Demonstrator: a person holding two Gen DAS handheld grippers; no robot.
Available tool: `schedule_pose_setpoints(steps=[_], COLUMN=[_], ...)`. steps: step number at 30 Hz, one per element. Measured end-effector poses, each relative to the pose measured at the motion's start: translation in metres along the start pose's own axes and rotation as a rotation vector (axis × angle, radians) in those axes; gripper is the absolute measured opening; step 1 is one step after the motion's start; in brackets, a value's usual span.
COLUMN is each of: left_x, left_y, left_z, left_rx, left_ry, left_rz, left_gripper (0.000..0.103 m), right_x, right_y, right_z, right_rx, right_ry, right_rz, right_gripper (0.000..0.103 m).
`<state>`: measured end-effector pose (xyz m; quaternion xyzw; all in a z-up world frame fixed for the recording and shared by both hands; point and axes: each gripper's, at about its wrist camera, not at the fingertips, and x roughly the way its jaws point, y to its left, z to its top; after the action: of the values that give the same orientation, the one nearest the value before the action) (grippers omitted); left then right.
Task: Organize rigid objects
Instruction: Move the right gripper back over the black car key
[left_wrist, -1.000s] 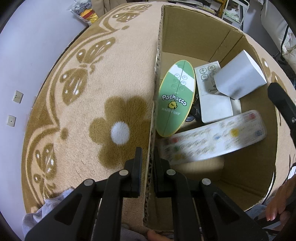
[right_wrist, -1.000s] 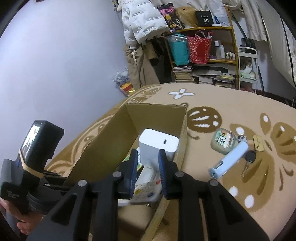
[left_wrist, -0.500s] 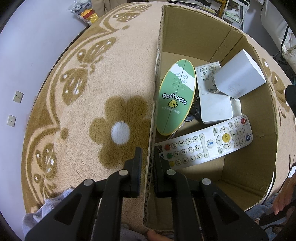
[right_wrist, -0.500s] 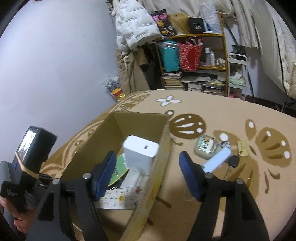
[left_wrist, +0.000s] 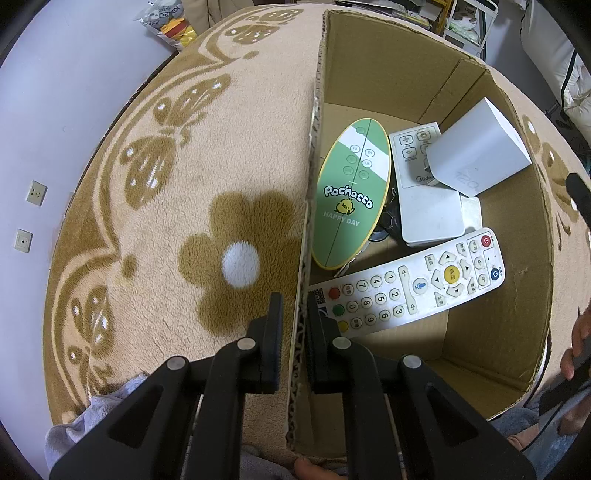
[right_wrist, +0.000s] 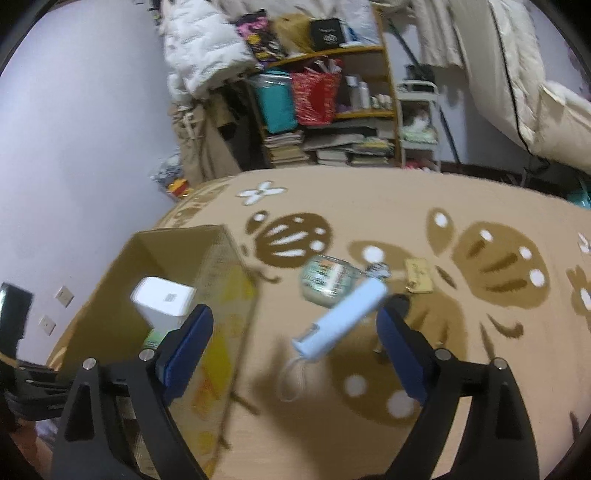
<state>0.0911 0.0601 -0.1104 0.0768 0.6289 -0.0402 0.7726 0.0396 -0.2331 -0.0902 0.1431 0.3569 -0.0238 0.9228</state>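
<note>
My left gripper (left_wrist: 293, 325) is shut on the near wall of the cardboard box (left_wrist: 308, 206). Inside the box lie a white remote (left_wrist: 406, 286), a green oval Pochacco item (left_wrist: 351, 199), a second white remote (left_wrist: 421, 177) and a white cube-shaped adapter (left_wrist: 476, 155). My right gripper (right_wrist: 293, 328) is open above the carpet, to the right of the box (right_wrist: 221, 295). Between and beyond its fingers a pale blue stick-shaped device (right_wrist: 340, 321) lies on the carpet, with a small green case (right_wrist: 327, 278), a gold tag (right_wrist: 417, 275) and a dark key partly hidden.
A beige carpet (left_wrist: 166, 184) with brown flower and butterfly patterns covers the floor. A cluttered shelf (right_wrist: 332, 107) with books and bags stands at the far wall. A hand (left_wrist: 576, 343) shows at the right edge of the left wrist view.
The right gripper opened, letting the white remote drop into the box, then swung right toward the blue device on the carpet. The left gripper kept its hold on the box wall.
</note>
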Motion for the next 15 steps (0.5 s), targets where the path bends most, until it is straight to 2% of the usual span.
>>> schedule_pose_setpoints(steps=[4,15], left_x=[0.0,0.0], left_y=[0.0,0.0], left_z=[0.0,0.0], left_rx=[0.0,0.005], left_ry=[0.001,0.0], left_rz=[0.0,0.005], left_gripper=[0.01,0.01], right_x=[0.013,0.042], right_y=[-0.016,-0.035], right_z=[-0.001,-0.01], right_rx=[0.003,0.04], right_ry=[0.015,0.059], right_rz=[-0.053,-0.085], right_gripper=[0.095,0.095])
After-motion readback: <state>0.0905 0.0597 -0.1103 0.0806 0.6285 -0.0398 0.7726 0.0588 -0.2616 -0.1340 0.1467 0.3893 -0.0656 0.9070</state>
